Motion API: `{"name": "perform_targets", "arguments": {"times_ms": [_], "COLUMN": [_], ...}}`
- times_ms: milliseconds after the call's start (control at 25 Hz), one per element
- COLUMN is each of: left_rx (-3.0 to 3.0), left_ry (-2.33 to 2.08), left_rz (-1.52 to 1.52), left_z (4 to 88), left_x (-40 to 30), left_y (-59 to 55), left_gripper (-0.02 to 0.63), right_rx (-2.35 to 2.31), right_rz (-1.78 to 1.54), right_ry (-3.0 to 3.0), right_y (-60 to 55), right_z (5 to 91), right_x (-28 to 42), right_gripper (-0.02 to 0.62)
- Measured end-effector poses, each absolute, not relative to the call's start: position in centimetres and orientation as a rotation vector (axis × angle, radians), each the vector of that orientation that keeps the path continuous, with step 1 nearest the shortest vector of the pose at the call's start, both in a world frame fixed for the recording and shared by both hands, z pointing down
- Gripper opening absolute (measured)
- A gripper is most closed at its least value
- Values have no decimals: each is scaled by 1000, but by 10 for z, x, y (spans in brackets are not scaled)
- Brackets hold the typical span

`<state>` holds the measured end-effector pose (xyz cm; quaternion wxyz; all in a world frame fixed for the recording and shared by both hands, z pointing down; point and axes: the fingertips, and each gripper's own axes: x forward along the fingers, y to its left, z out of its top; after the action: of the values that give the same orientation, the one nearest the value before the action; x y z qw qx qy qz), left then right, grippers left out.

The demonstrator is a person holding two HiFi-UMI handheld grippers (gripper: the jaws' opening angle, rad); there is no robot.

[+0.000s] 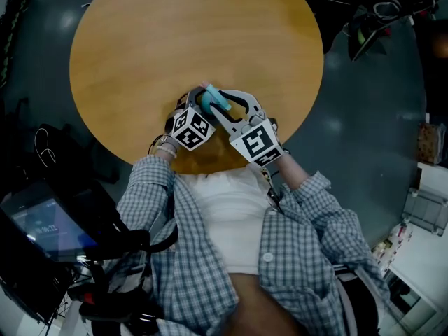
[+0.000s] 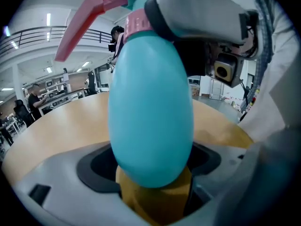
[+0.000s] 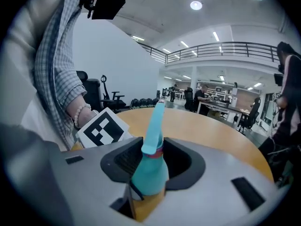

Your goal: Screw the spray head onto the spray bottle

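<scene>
A teal spray bottle (image 1: 216, 101) is held over the front edge of the round wooden table (image 1: 196, 33). Seen in the left gripper view, its rounded body (image 2: 150, 112) fills the gap of my left gripper (image 2: 153, 173), whose dark pads close on it. Above the body sit a pink collar (image 2: 138, 23) and a pink trigger (image 2: 80, 27). My right gripper (image 2: 197, 18) clamps the top at the collar. In the right gripper view the teal spray head (image 3: 153, 126) and the bottle's neck stand between the jaws of my right gripper (image 3: 150, 168), which press on them. In the head view my left gripper (image 1: 199, 103) and my right gripper (image 1: 222, 106) meet around the bottle.
Dark floor surrounds the table. A screen on a stand (image 1: 42, 233) is at the lower left, and shelving and boxes (image 1: 420, 215) at the right. My checked sleeves lie close behind the grippers. Desks, chairs and people show far off in the hall.
</scene>
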<state>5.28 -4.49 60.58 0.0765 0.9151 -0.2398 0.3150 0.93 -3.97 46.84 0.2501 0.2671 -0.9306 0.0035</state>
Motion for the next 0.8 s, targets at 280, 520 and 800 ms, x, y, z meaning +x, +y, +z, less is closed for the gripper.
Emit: {"name": "perform_targets", "arguments": {"times_ms": [280, 520, 800], "left_rx": [2702, 2699, 2676], "left_ry": [-769, -749, -788], "left_rz": [933, 922, 890], "left_z": [609, 611, 610], "left_x": [49, 50, 31], "left_y": [-51, -50, -46], "left_gripper": [416, 469, 474], "right_rx": [727, 661, 755], "right_rz": [36, 70, 148], "right_ry": [-2508, -2500, -2507], "right_y": [-43, -45, -55], "right_z": [480, 490, 491], "right_x": [3, 0, 22], "right_gripper": [136, 232, 238]}}
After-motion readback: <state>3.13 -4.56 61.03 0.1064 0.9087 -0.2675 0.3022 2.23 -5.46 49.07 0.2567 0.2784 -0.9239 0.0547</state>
